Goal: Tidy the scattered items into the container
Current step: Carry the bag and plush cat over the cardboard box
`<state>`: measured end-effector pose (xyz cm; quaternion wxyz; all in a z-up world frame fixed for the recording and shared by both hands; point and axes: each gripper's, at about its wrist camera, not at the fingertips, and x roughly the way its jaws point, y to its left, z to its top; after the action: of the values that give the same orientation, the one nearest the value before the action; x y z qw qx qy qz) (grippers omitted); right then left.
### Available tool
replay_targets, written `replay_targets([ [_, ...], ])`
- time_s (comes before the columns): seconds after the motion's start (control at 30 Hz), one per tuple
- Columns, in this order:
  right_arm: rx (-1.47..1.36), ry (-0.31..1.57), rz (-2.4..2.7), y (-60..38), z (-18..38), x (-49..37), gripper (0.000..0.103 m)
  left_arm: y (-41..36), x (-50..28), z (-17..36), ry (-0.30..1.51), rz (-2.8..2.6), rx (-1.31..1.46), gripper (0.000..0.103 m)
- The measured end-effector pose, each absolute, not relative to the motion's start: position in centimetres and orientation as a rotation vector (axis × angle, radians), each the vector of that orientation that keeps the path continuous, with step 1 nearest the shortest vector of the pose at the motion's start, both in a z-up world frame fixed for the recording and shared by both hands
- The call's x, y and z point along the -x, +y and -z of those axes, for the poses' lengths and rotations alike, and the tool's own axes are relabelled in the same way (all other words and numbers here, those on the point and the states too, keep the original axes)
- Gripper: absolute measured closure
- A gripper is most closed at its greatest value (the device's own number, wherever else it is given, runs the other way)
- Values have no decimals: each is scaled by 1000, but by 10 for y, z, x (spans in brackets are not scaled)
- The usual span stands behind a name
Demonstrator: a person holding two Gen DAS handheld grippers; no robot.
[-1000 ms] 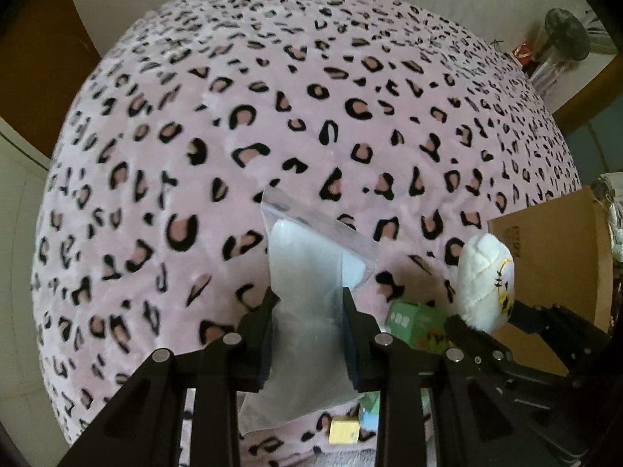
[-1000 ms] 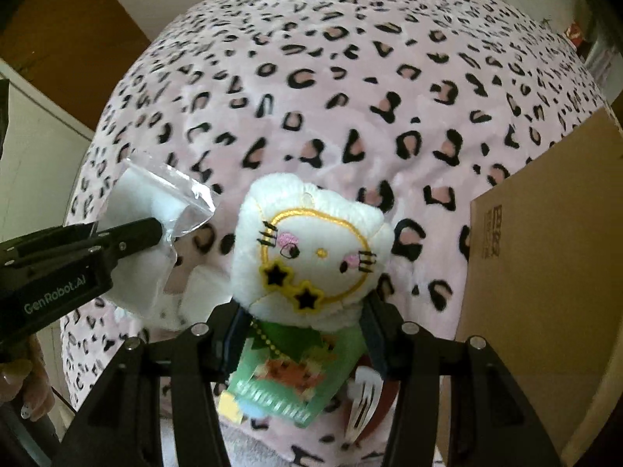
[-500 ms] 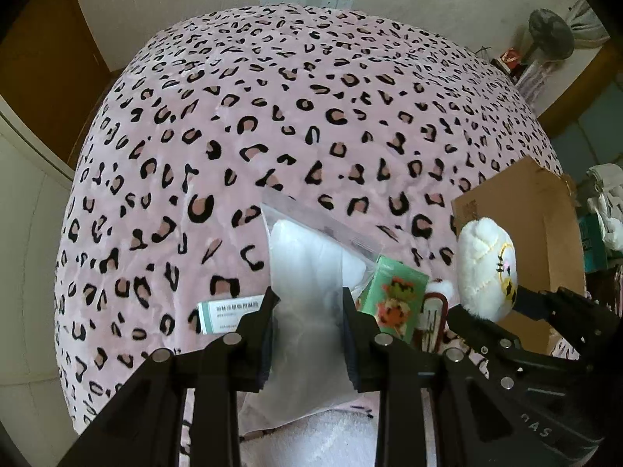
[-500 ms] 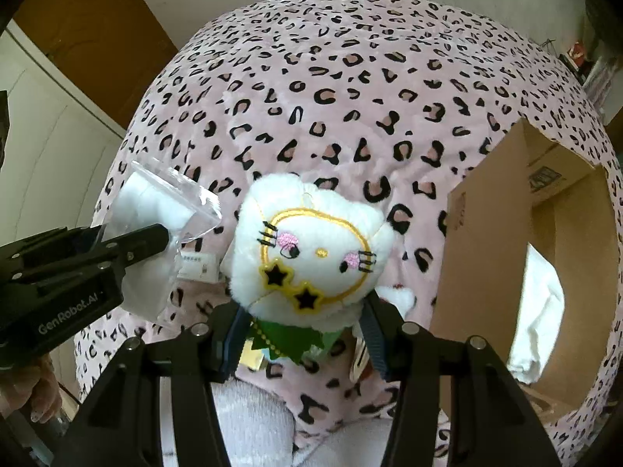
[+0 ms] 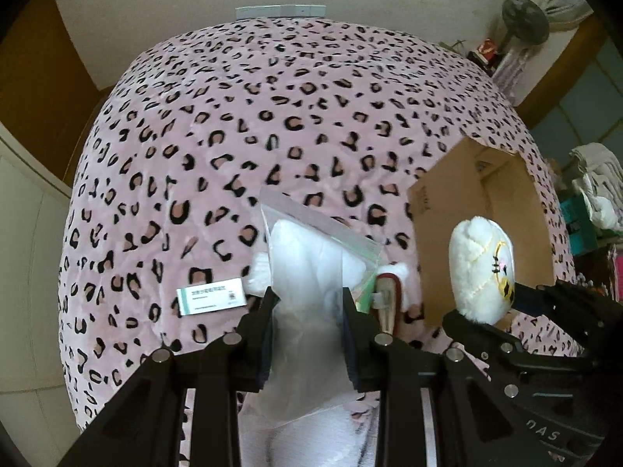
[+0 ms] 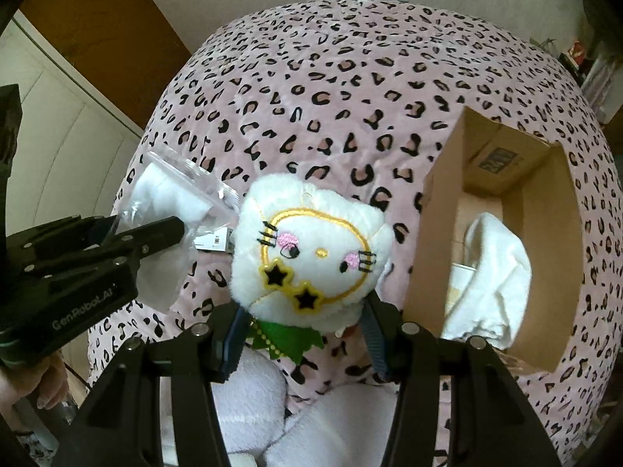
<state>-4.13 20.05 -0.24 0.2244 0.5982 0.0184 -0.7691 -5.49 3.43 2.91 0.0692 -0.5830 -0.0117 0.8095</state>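
My left gripper [image 5: 309,303] is shut on a clear plastic bag of white cotton [image 5: 311,268] and holds it above the bed; the bag also shows in the right wrist view [image 6: 171,202]. My right gripper [image 6: 303,315] is shut on a white cat plush with star glasses [image 6: 311,249], which also shows in the left wrist view [image 5: 481,272]. The open cardboard box [image 6: 440,233] stands on the bed to the right, with a white cloth [image 6: 494,272] inside. The box also shows in the left wrist view [image 5: 479,214].
A pink leopard-print blanket [image 5: 272,116] covers the bed. A small white and green medicine box [image 5: 212,295] lies on it left of my left gripper. A red-and-white item [image 5: 387,299] lies just right of the bag. A white fluffy item [image 6: 249,397] lies below my right gripper.
Both grippers have risen and pulled back with their items. The bed looks farther away and the box's open inside with the white cloth has come into view.
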Motion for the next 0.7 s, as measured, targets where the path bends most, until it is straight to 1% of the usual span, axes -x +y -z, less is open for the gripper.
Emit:
replay_targets([
  [0.17,-1656,21,2135,225,-5,39,51,60,53,-36,-30,-2412,1738,74],
  [0.43,-1684,-26,2155,269,-6,38,50,115,52,-53,43,-2370,1682,74],
  [0.7,-1698,-66,2201,317,-13,44,50,163,56,-61,61,-2317,1653,74],
])
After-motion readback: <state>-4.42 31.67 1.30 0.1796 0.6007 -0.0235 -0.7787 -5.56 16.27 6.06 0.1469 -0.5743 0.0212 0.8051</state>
